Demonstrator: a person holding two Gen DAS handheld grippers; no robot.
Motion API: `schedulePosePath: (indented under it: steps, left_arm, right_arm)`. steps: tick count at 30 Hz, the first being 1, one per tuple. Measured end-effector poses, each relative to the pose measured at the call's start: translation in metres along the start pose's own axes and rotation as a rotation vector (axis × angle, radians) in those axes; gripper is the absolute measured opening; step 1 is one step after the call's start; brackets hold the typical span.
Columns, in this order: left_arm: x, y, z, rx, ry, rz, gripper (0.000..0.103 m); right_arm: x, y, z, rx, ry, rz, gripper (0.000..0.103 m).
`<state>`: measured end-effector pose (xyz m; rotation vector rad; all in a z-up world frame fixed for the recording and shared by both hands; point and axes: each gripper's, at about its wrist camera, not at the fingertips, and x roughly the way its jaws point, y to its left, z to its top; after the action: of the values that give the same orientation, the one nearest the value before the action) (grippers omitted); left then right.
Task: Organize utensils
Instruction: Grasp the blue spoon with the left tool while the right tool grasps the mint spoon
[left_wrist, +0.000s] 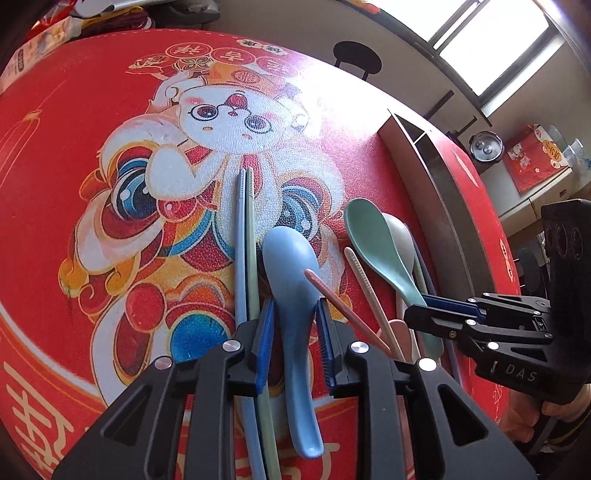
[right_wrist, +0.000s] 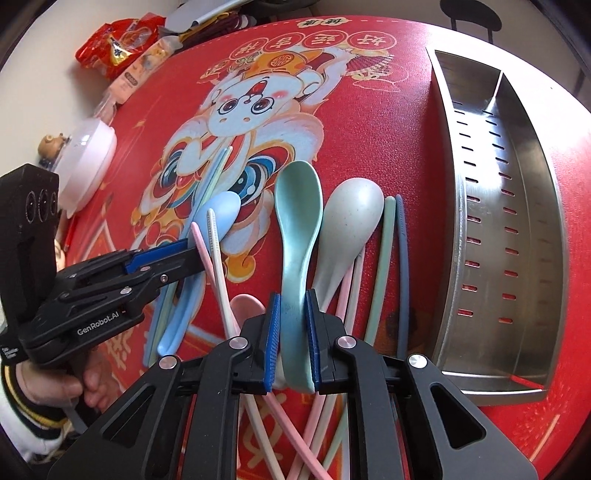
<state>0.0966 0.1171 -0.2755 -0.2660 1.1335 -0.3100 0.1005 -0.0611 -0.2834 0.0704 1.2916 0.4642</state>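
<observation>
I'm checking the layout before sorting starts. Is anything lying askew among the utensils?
Yes. The pink chopstick and the cream chopstick cross each other over the blue spoon, while the other chopsticks lie in neat pairs. The steel tray holds no utensils.

A red printed table (right_wrist: 369, 122) carries spoons (right_wrist: 347, 221), chopsticks (right_wrist: 402, 258) and a steel tray (right_wrist: 546, 229).
</observation>
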Motion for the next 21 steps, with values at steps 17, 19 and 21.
schedulePosePath:
  steps: [17,19,21]
  left_arm:
    - [0.001,-0.044,-0.036,0.202,0.094,0.015,0.009]
    - [0.003,-0.050,-0.040,0.228,0.099,0.026,0.012]
    - [0.004,-0.053,-0.043,0.242,0.085,0.045,0.014]
  right_arm:
    - [-0.004,-0.008,-0.006,0.048,-0.018,0.022,0.014]
    - [-0.003,-0.008,-0.007,0.052,-0.012,0.025,0.014]
    - [-0.001,-0.008,-0.008,0.055,-0.003,0.026,0.014]
